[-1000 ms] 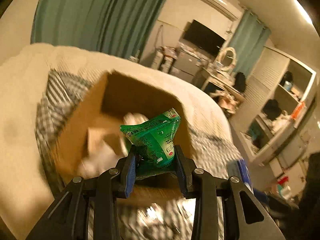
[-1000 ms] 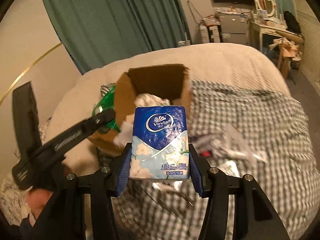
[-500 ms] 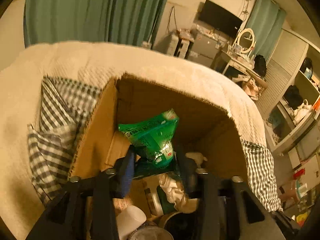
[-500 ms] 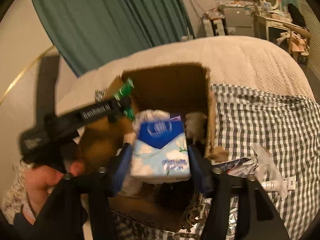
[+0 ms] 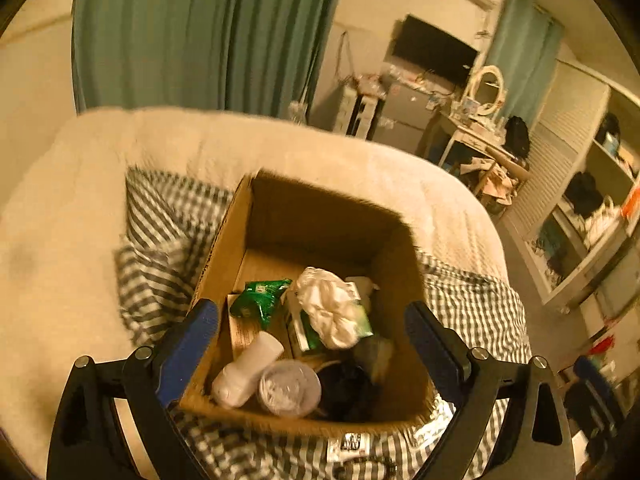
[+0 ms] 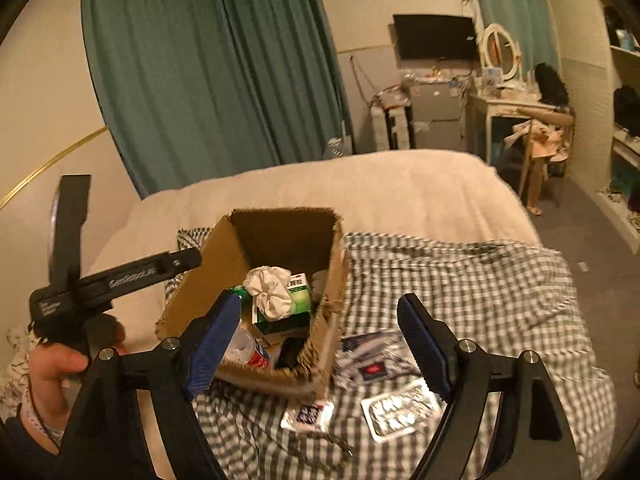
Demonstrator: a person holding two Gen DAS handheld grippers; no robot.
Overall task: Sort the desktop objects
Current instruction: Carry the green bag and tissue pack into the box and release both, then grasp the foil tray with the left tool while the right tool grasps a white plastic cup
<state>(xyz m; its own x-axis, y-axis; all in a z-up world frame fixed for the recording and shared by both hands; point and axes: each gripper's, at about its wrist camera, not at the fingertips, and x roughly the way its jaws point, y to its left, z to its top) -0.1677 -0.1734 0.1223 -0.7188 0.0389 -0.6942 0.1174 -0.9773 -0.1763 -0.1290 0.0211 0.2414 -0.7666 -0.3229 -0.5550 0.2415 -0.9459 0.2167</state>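
**Both tongs empty above the half-filled box**

Left wrist view: the left gripper (image 5: 312, 344) stands spread wide with nothing between its blue-padded fingers (image 5: 188, 344), hanging over the open brown corrugated cardboard box (image 5: 320, 216). Inside lie a crinkled green foil packet (image 5: 260, 298) at the left, a crumpled white tissue wad (image 5: 330, 306) in the middle, a smooth white plastic bottle (image 5: 246, 374) lying on its side, and a round clear-lidded tub (image 5: 289, 388) at the near wall. The box sits on a grey-and-white checked cloth (image 5: 160, 248) over a cream quilted bedspread (image 5: 60, 240).

Right wrist view: the right gripper (image 6: 320, 344) is likewise wide apart and empty, near the box's right corner. Loose items wait on the cloth just right of the box and nearer: a silver blister pack of pills (image 6: 402, 412), a small glossy sachet (image 6: 308, 416), and a crinkly blue-and-white wrapper (image 6: 370, 350). The person's hand (image 6: 52, 364) holds the other tool at far left.

The next step is probably fetching one of these flat pieces. Thin foil on soft cloth gives little edge; I would come down steeply, pinch the blister pack across its narrow side, and avoid gathering cloth with it.
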